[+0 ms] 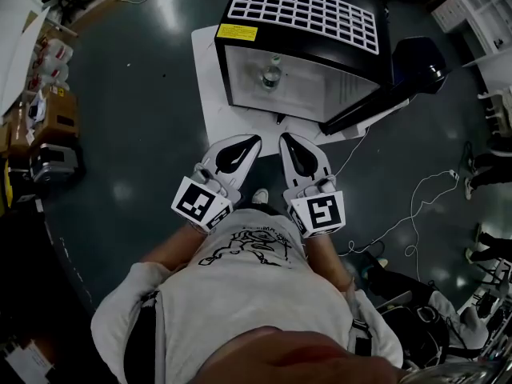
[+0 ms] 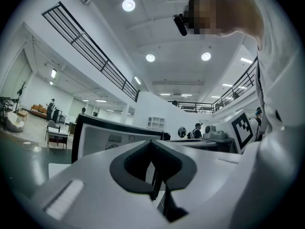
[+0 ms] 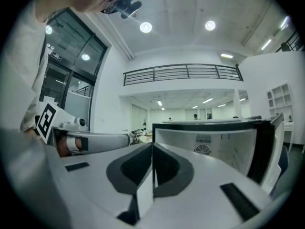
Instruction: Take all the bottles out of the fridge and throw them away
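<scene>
I hold the left tongs and the right tongs clenched, with nothing in them, side by side near the open fridge. One bottle stands inside the fridge.

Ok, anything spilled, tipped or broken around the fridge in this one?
Nothing stands out. The small black fridge stands with its door swung open, one clear bottle upright inside, no spill on the white mat. Only a loose white cable snakes over the dark floor.
</scene>
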